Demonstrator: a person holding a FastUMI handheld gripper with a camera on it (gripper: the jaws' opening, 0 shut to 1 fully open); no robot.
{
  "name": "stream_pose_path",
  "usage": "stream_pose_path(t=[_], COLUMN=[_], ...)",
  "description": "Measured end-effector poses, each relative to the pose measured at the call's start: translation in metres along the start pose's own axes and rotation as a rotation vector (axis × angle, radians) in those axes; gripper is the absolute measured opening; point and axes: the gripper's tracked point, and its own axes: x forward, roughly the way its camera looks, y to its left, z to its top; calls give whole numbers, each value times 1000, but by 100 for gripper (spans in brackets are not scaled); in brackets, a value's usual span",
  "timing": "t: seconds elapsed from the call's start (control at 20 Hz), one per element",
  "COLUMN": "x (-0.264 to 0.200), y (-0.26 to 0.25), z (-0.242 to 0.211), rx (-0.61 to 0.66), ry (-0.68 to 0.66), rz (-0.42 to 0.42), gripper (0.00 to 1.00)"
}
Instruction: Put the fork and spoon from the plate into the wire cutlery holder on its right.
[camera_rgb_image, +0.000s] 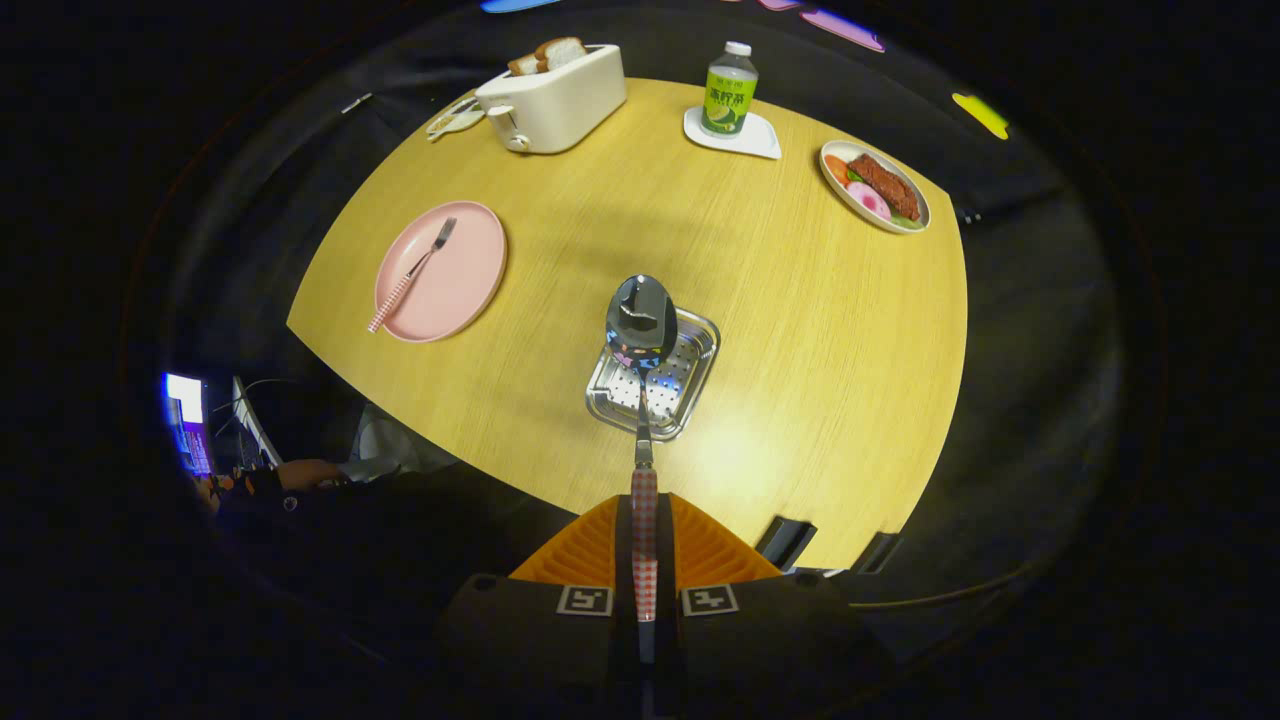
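A: Polished steel spoon with red-checked handle (641, 325)?
B: Clamped by its handle in the orange tongs (645, 545), bowl at 12 o'clock, poised over the perforated steel cutlery holder (700, 345) for the drop.
A: Matching fork (415, 268)?
B: On the round pink plate (470, 290), 10 o'clock across the wooden surface (820, 330); likely next.

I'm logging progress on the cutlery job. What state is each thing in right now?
Orange-fingered gripper: shut on the spoon's checked handle.
Steel spoon with red-checked handle: held, bowl above the holder.
Perforated steel cutlery holder: on the table, nothing lying in it.
Fork with checked handle: lying on the plate.
Round pink plate: holds the fork alone.
Cream toaster: bread slices standing up in its slots.
Green-labelled bottle: upright, capped.
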Motion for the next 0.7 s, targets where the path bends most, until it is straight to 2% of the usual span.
stream_pose_path(t=[0.2,0.7], x=[6,40], y=[-14,-11], z=[-25,-6], rx=[-59,-111], ry=[188,460], rz=[-25,-55], gripper=[10,10])
